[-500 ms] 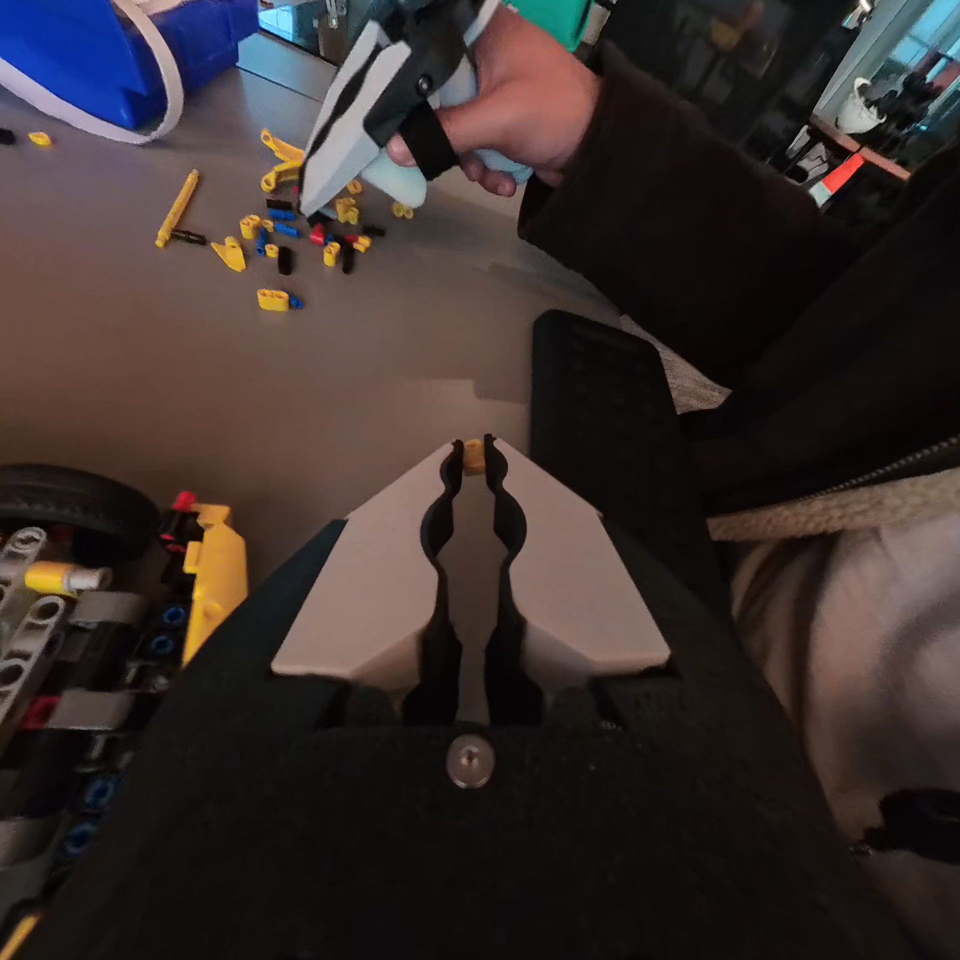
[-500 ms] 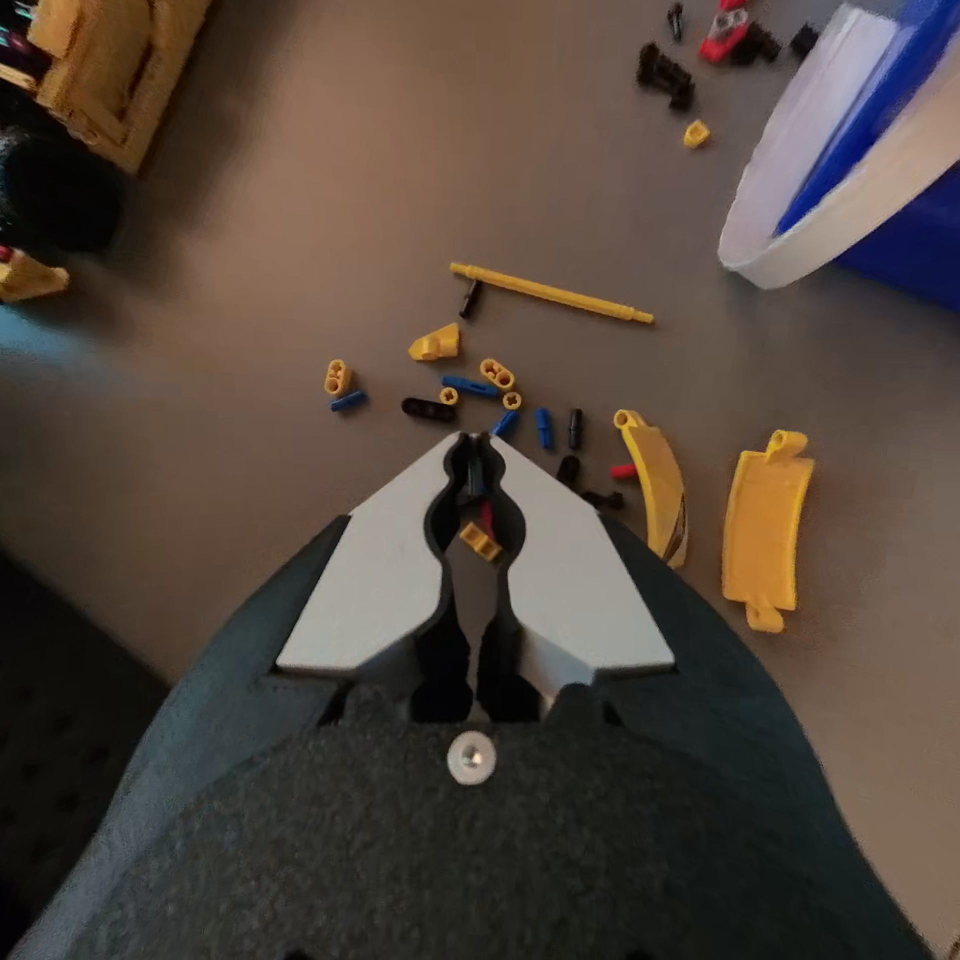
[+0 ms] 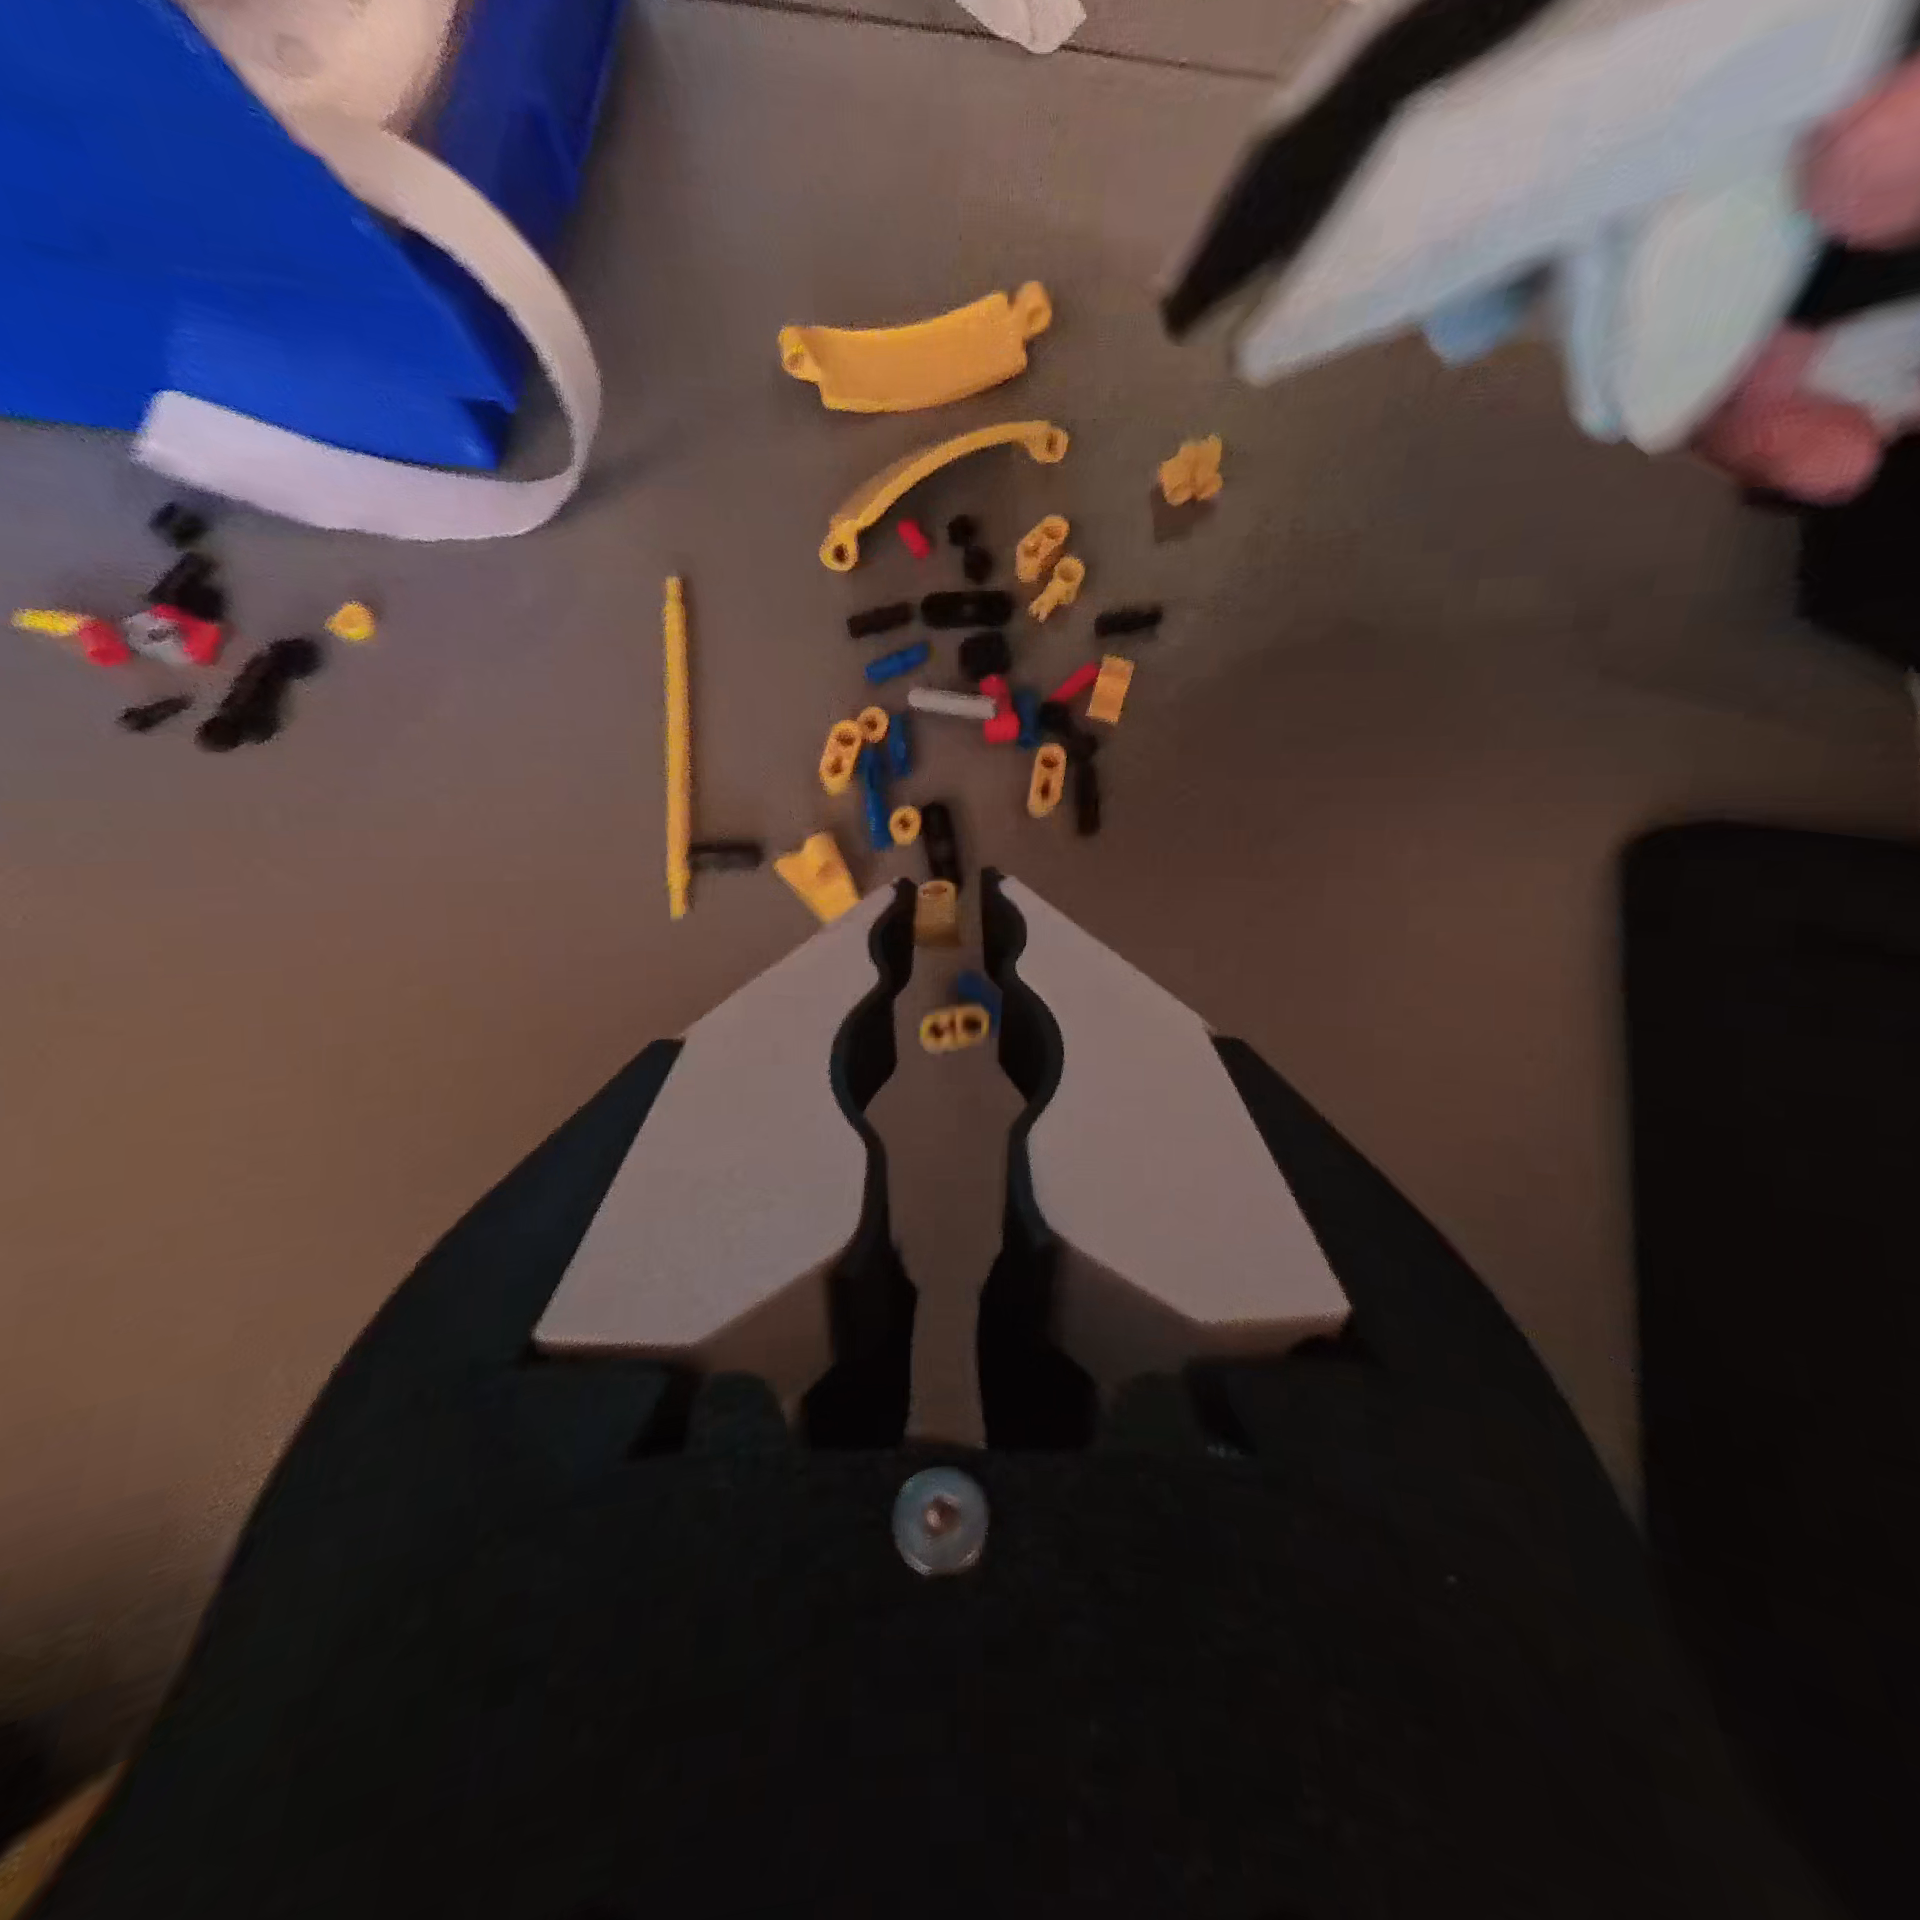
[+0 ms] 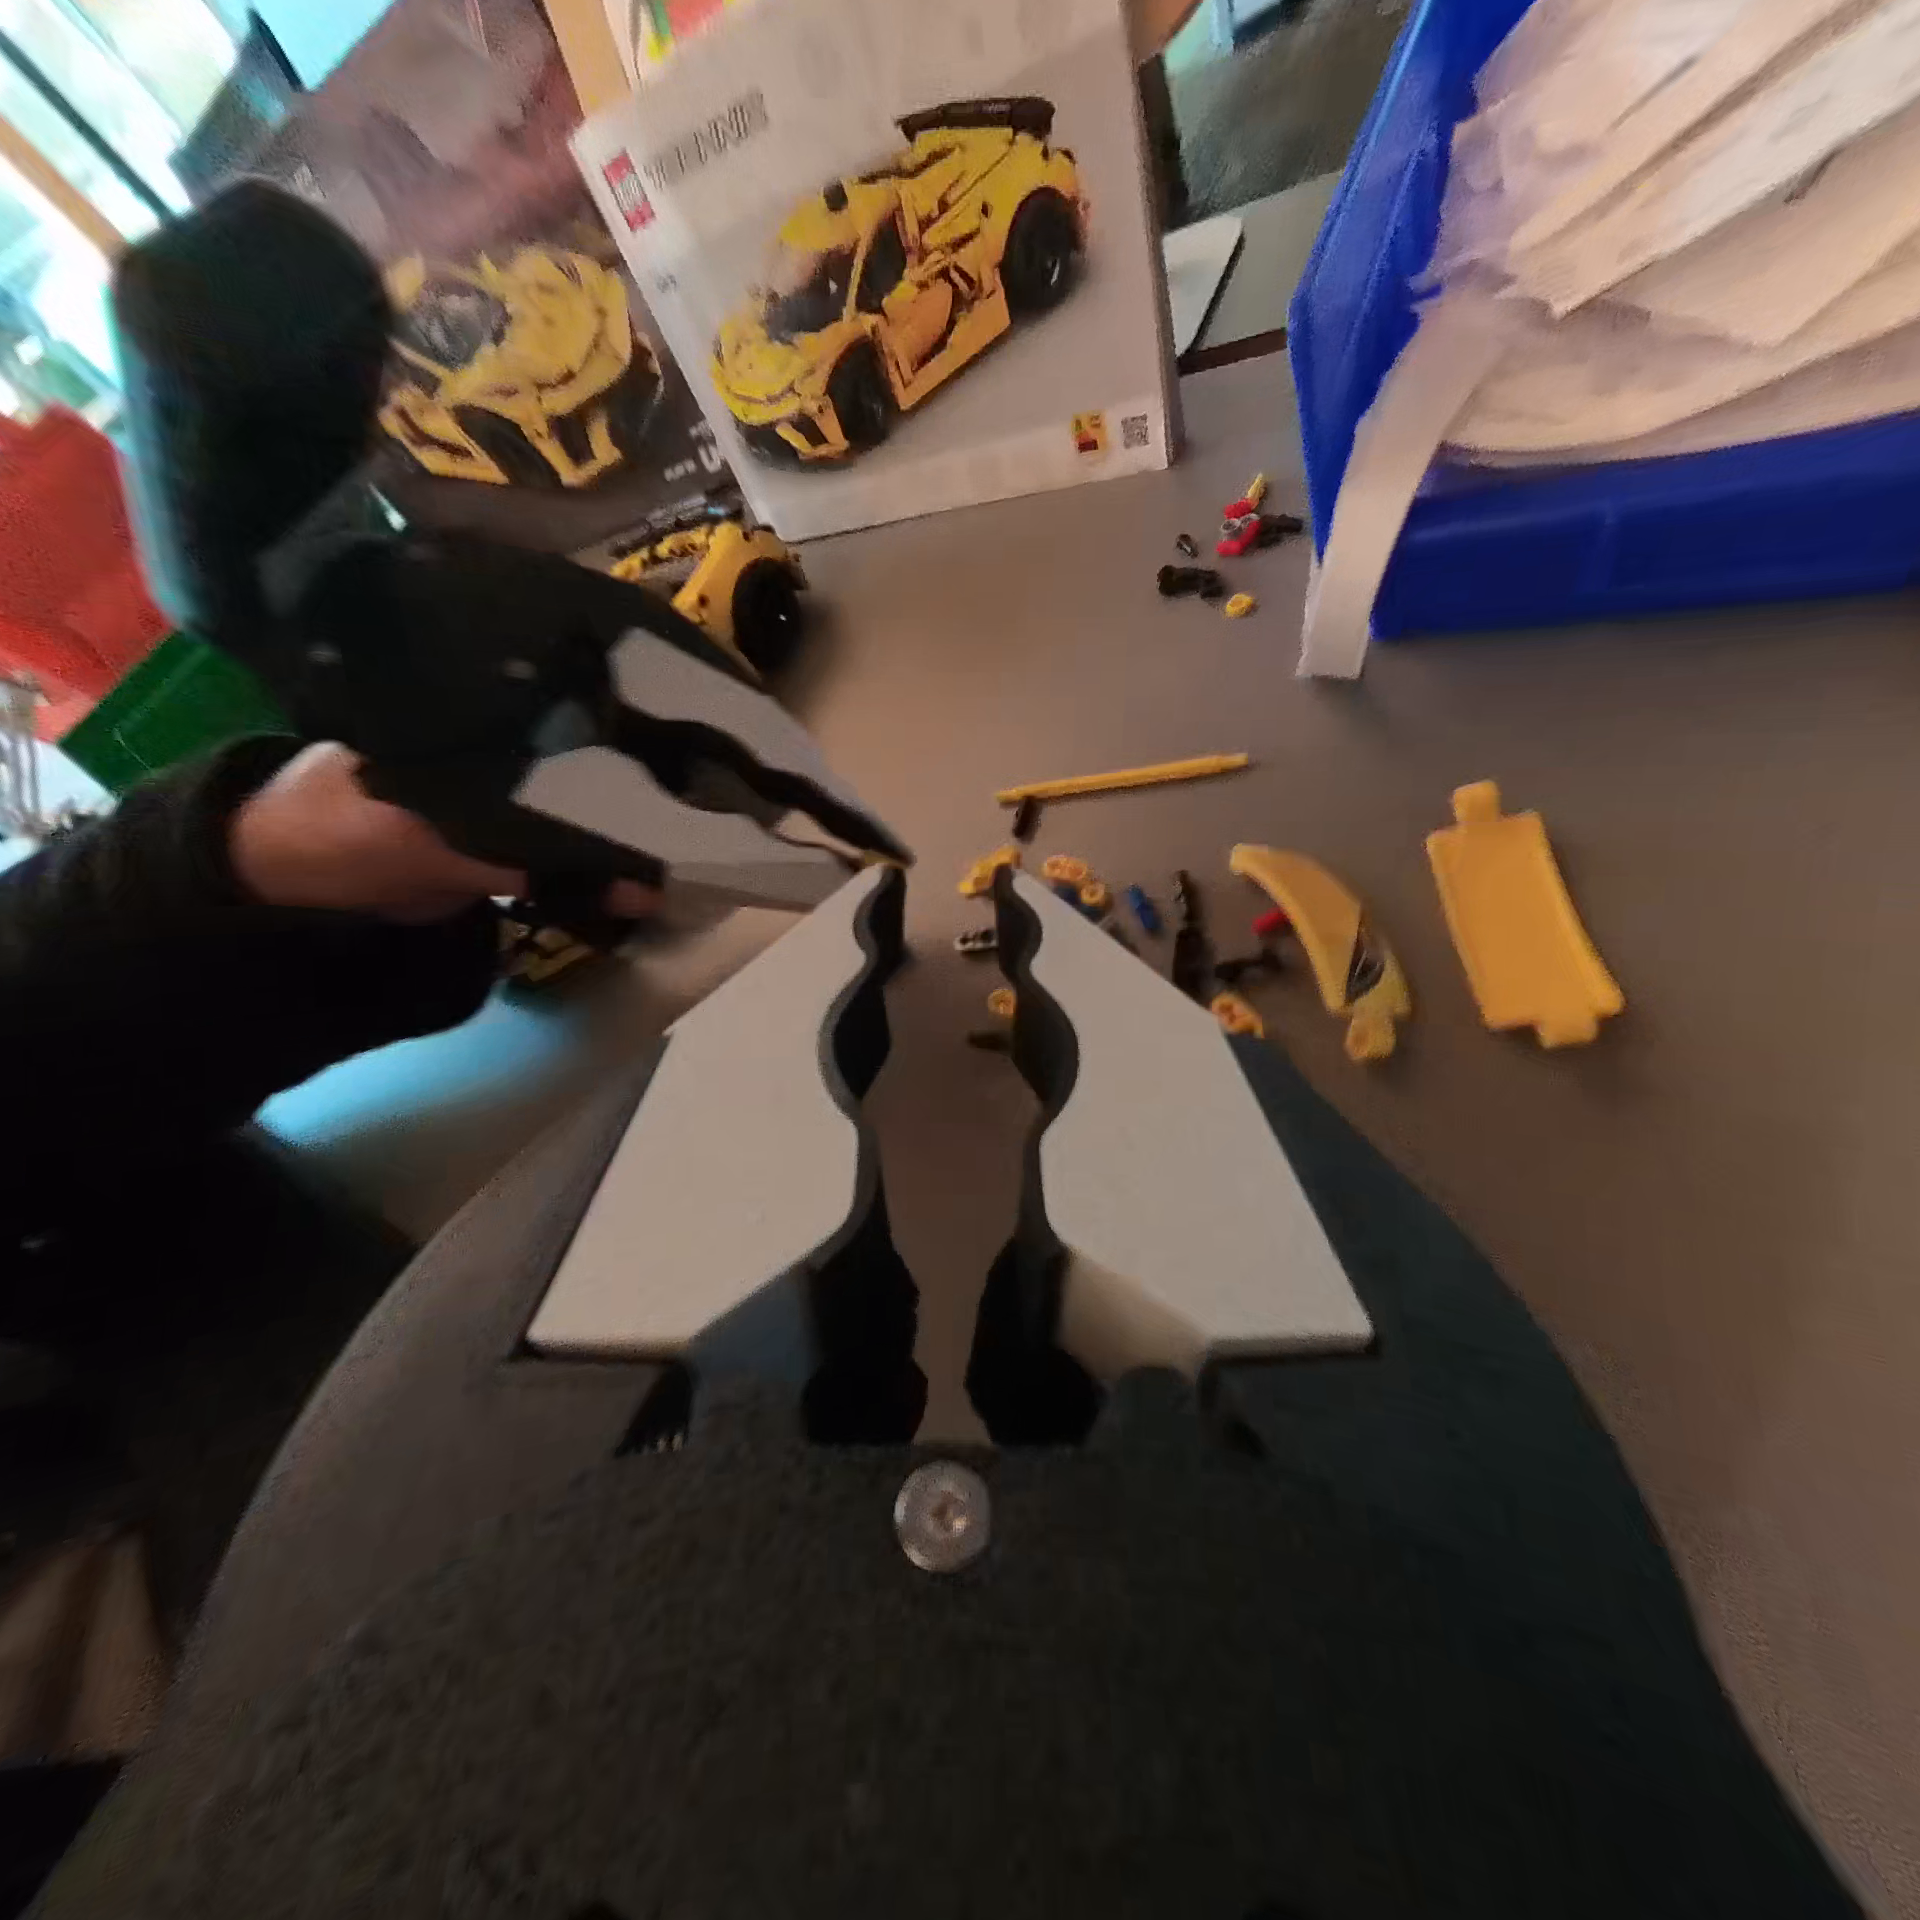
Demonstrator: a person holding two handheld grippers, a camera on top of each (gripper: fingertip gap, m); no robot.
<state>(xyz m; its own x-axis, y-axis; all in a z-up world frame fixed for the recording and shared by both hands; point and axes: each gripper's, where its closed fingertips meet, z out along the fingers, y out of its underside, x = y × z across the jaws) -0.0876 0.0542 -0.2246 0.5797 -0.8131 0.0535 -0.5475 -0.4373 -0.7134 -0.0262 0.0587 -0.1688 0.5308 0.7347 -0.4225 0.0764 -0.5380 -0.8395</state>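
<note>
The left gripper [image 3: 940, 902] pinches a small yellow piece [image 3: 937, 914] at mid-frame. The right gripper [image 4: 945, 891] looks empty, fingers a little apart.

Left hand-held gripper [image 3: 938, 902] pinching small yellow connector [image 3: 936, 912] at tips, above scattered parts on worktop [image 3: 312, 987]; blue bin [image 3: 208, 239] near far edge.

The left tool [image 3: 940, 902] points steeply down at the bench [image 3: 312, 1039], its two grey fingers [image 3: 748, 1143] close together with a small yellow piece [image 3: 936, 912] pinched at the tips. A dark-sleeved hand [image 4: 343, 831] grips its handle. The right tool [image 4: 945, 883] lies lower and flatter, its jaws a narrow gap apart and nothing between them. The tips of the two tools nearly meet.
</note>
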